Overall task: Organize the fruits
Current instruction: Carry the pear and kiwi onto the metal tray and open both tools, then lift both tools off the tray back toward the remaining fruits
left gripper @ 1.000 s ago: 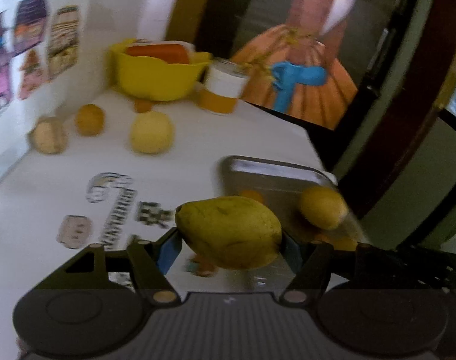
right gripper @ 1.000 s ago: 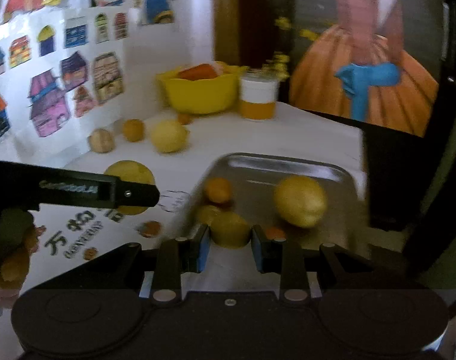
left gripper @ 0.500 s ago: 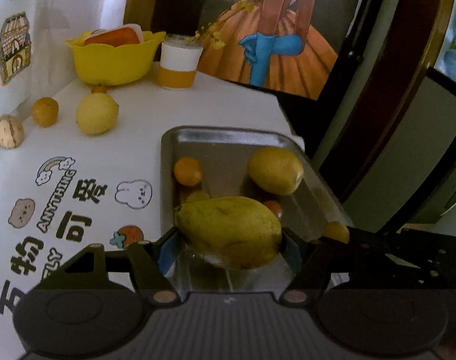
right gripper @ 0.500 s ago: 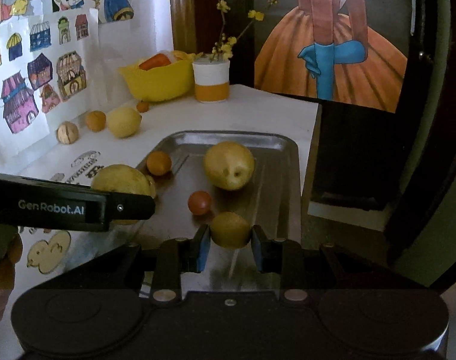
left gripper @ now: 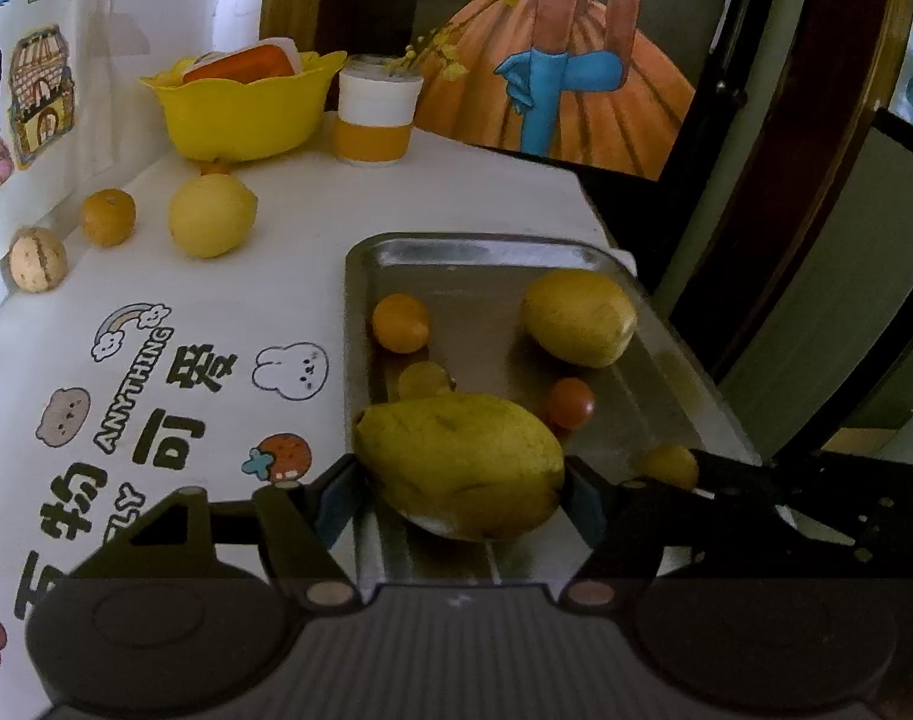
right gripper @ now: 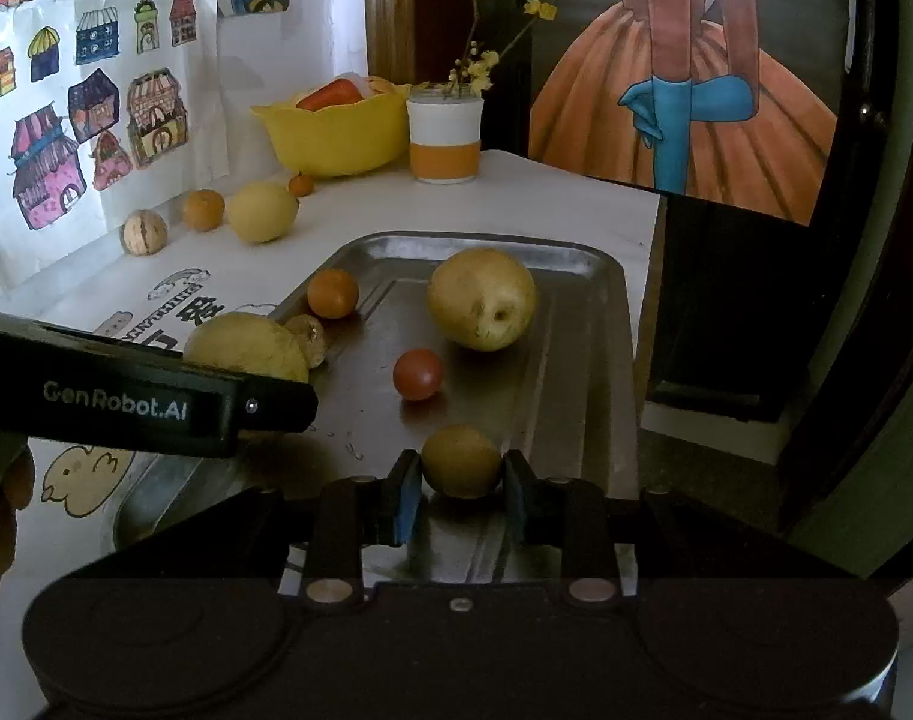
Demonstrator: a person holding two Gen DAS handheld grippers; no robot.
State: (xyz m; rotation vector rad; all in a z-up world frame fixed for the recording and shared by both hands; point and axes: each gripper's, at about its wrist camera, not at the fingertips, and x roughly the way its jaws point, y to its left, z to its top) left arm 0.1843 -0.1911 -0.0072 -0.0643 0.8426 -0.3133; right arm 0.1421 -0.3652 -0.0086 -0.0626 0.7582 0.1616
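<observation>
Four fruits lie in the tray (right gripper: 600, 360), the left hand-held gripper (left gripper: 459, 474) clamps a pear (left gripper: 456, 462) and the right hand-held gripper (right gripper: 461, 480) a small fruit (right gripper: 459, 459) above it, while four wait on the worktop (left gripper: 264, 300).

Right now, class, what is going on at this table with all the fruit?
A person holds a gripper in each hand over a metal tray. The left gripper clamps a large yellow-green pear; the right gripper clamps a small yellow fruit. Four fruits already lie in the tray. A lemon, an orange and a walnut remain on the table.
</observation>
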